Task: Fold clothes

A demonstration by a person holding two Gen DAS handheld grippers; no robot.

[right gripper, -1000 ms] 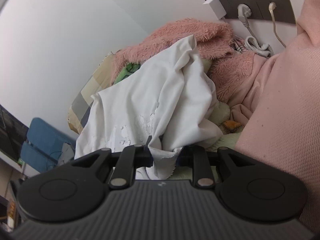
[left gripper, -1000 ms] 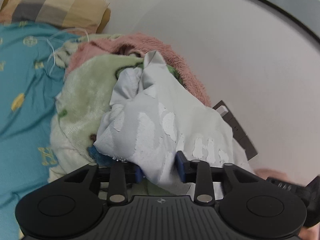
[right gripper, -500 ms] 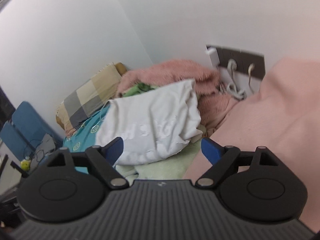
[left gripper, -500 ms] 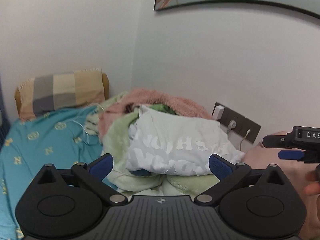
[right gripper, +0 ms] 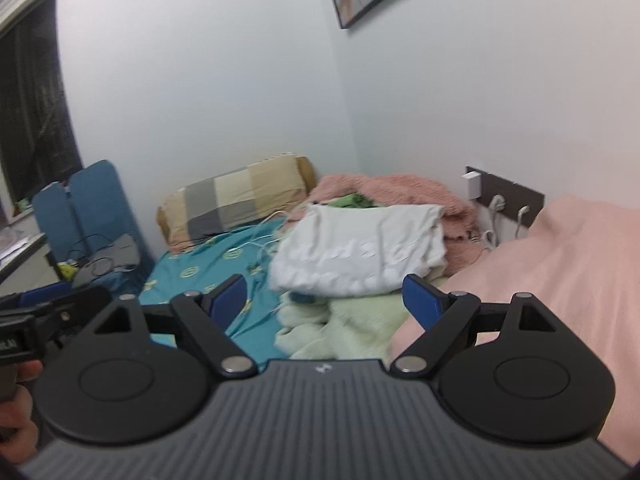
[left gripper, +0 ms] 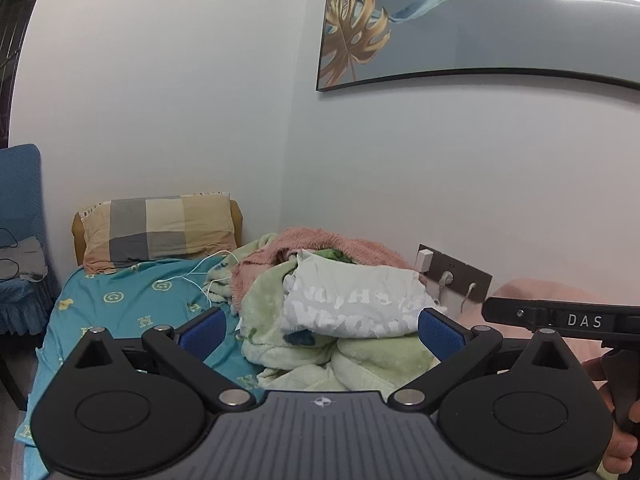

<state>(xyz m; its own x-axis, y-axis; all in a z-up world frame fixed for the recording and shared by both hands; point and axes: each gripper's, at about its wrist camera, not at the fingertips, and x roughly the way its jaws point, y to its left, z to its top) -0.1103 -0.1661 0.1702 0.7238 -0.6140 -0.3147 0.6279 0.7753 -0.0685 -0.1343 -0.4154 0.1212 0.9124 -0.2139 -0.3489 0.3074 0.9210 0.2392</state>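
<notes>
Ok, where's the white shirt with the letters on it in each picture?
Left wrist view: the white cotton shirt with pale lettering lies just right of centre, on the green fleece blanket.
Right wrist view: the shirt lies centre, above the blanket.
Shared landmark: the checked beige-and-grey pillow, to its left.

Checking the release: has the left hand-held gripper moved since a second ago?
Yes. The left hand-held gripper let go and backed away from the white T-shirt.

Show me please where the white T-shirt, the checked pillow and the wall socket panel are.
white T-shirt [left gripper: 352, 304]: left wrist view, printed front.
checked pillow [left gripper: 160, 226]: left wrist view, middle.
wall socket panel [right gripper: 516, 196]: right wrist view, dark plate.
</notes>
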